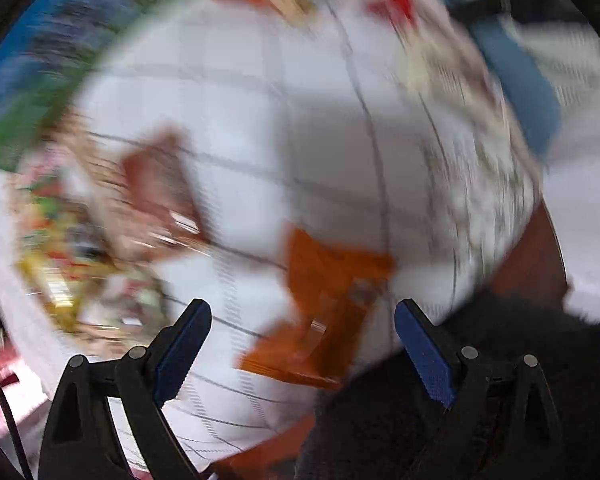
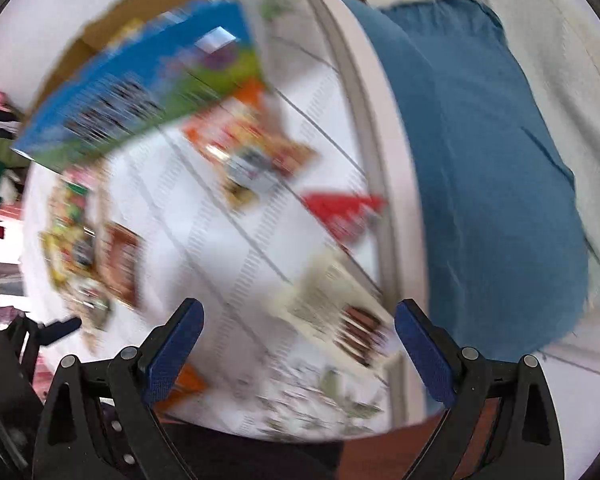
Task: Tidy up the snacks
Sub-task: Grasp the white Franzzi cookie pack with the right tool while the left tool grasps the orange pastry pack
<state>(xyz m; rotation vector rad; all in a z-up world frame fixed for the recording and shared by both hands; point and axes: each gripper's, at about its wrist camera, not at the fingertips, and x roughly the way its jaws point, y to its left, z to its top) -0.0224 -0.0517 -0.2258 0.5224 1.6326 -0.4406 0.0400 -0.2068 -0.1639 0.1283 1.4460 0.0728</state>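
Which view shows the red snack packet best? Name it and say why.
The right wrist view: the red snack packet lies whole on the white table, near its rim, though blurred. In the left wrist view it is only a red smear at the top edge.

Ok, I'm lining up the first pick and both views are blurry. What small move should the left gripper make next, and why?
Probably steady it, then lower the left gripper onto the orange packet. Its fingers stand wide open with nothing held, and that packet lies flat on the white checked tablecloth, showing between them. The right gripper is open and empty too, above the cream packet.
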